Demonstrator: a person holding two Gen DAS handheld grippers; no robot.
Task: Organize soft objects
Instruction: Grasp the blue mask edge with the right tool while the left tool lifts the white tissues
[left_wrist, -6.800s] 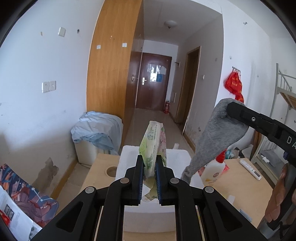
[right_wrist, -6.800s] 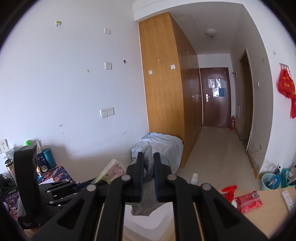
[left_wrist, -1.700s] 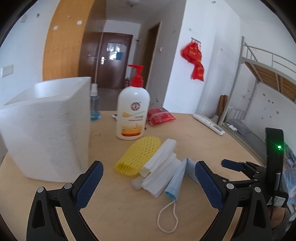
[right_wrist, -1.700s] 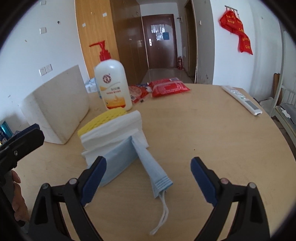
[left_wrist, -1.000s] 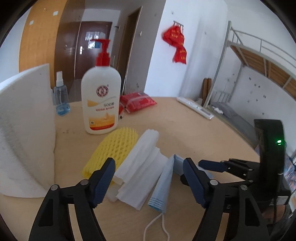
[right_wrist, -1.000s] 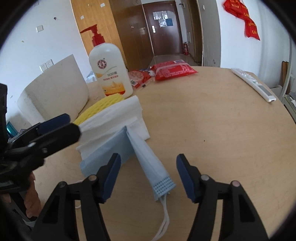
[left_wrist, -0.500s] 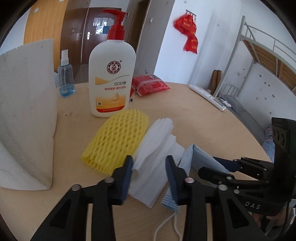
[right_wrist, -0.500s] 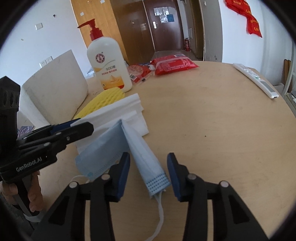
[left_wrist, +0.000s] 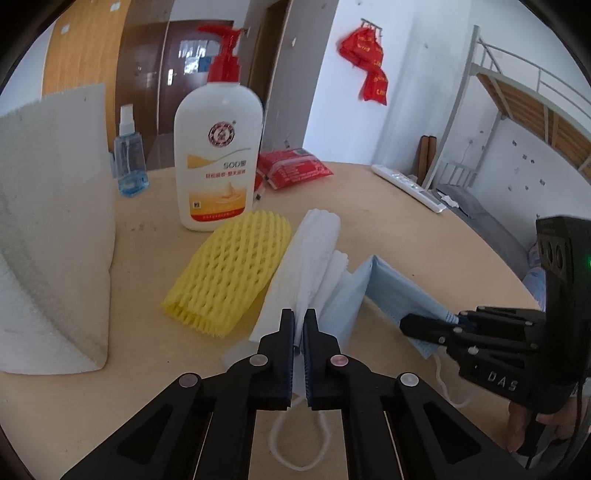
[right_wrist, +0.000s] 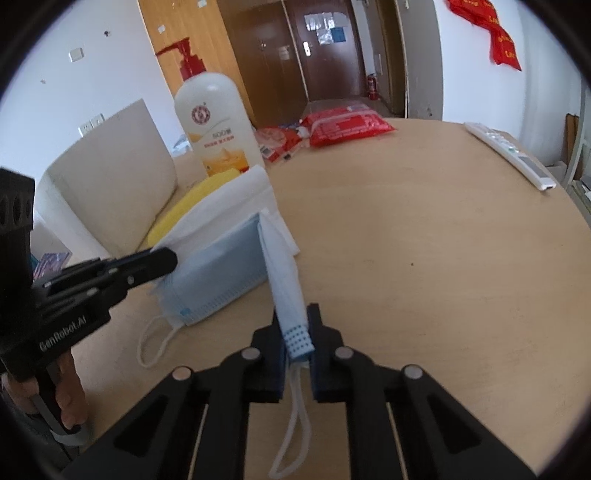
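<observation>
Left gripper (left_wrist: 299, 328) pinched onto white tissue stack (left_wrist: 314, 258); right gripper (right_wrist: 295, 332) clamped on end of blue face mask (right_wrist: 229, 273), both on table (right_wrist: 424, 229) w/ yellow foam net (left_wrist: 229, 273) beside. Mask is light, floppy, so grip pleated edge, not ear loop.

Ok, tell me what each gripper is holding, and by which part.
The right gripper pinches the blue face mask at its short end by the ear loop. The left gripper is shut on white tissue, at its near edge.
</observation>
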